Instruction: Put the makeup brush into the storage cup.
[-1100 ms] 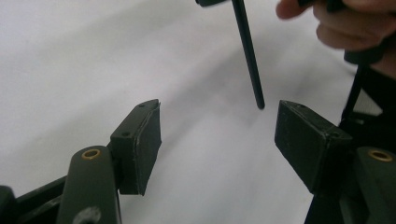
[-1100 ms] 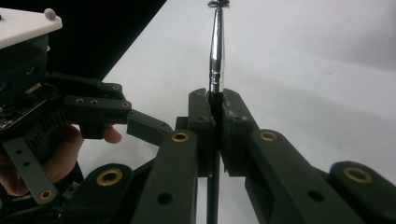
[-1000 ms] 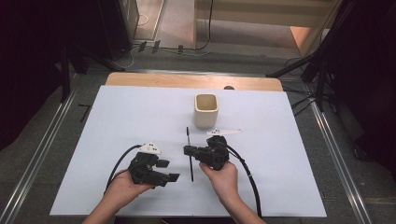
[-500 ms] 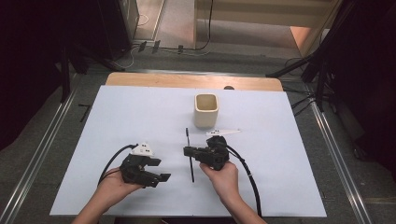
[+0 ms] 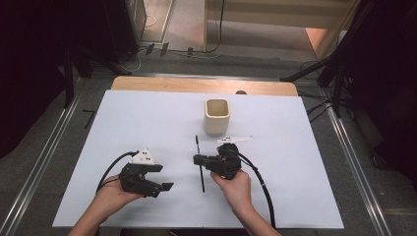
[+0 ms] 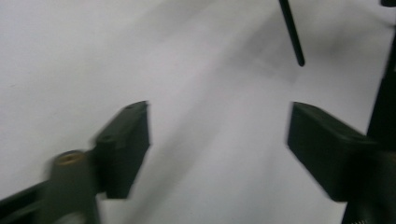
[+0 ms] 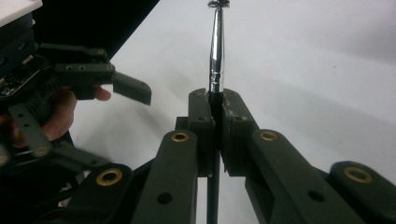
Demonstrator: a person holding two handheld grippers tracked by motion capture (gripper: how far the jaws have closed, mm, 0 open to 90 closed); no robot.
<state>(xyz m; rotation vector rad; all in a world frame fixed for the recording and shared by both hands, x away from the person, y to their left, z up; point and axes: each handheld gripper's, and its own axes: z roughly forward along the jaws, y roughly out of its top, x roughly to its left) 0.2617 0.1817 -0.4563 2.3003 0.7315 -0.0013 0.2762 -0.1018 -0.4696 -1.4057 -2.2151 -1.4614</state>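
Right gripper: jaws pinch thin stick mid-length, near surface's front edge.
Left gripper: jaws spread, empty.
Risk: narrow grip; stick may pivot or slip when lifted toward cup.

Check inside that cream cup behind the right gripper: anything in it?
From the high view, the cream cup stands upright with its mouth open; the visible inner walls look bare. Its bottom is in shadow, so a small item there can't be ruled out.
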